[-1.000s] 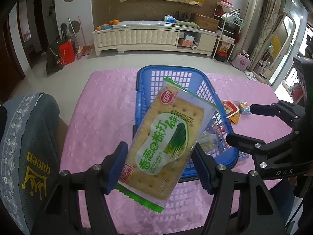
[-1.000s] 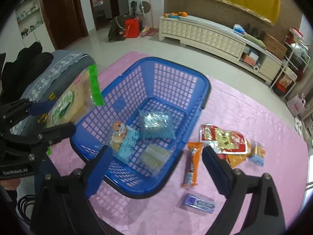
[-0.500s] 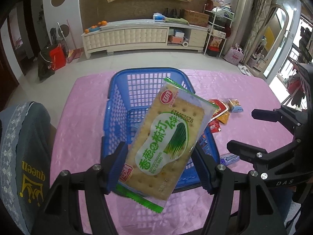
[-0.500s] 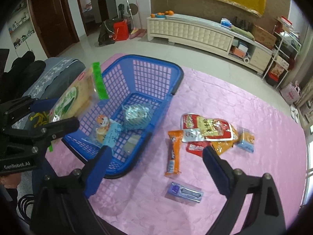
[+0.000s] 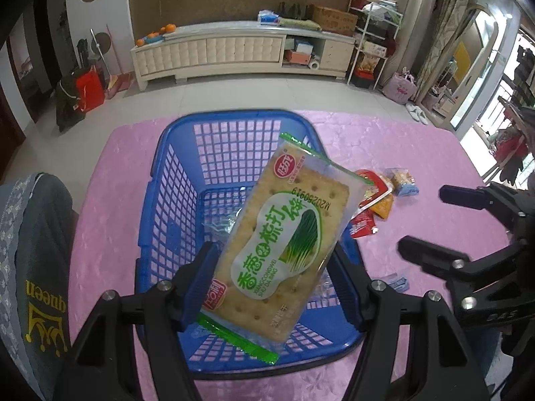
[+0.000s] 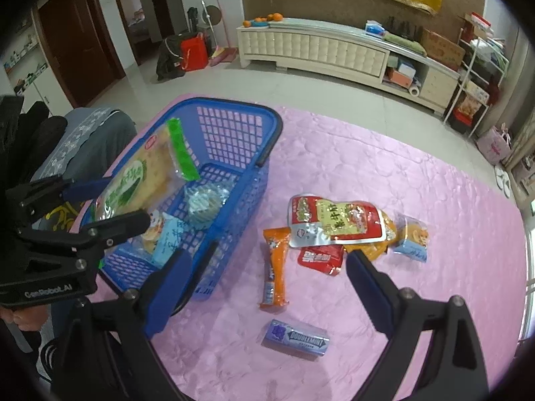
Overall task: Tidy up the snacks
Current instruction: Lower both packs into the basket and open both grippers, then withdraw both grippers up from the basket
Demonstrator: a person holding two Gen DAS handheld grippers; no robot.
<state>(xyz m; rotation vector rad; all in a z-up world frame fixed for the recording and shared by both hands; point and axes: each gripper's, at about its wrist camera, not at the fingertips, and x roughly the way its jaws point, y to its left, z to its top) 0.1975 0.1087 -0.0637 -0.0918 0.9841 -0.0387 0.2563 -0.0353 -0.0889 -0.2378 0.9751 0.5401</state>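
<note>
From the left wrist, the left gripper (image 5: 272,282) clamps a scallion cracker packet (image 5: 284,244) across its lower half, the packet tilting forward and to the right. Directly beneath and ahead of the fingers sits the blue basket (image 5: 157,200), a few wrapped snacks already inside.

From the right wrist, the right gripper (image 6: 267,270) hangs with its jaws spread wide, holding nothing. Ahead between its fingers lie loose snacks on the pink tablecloth (image 6: 418,183): an orange bar (image 6: 276,267), a red pouch (image 6: 334,222), and nearer, a purple gum pack (image 6: 296,337).

The step in hand looks like dropping the cracker into the basket. Next, the left jaws should part over the basket floor; the right could then descend on the gum.
</note>
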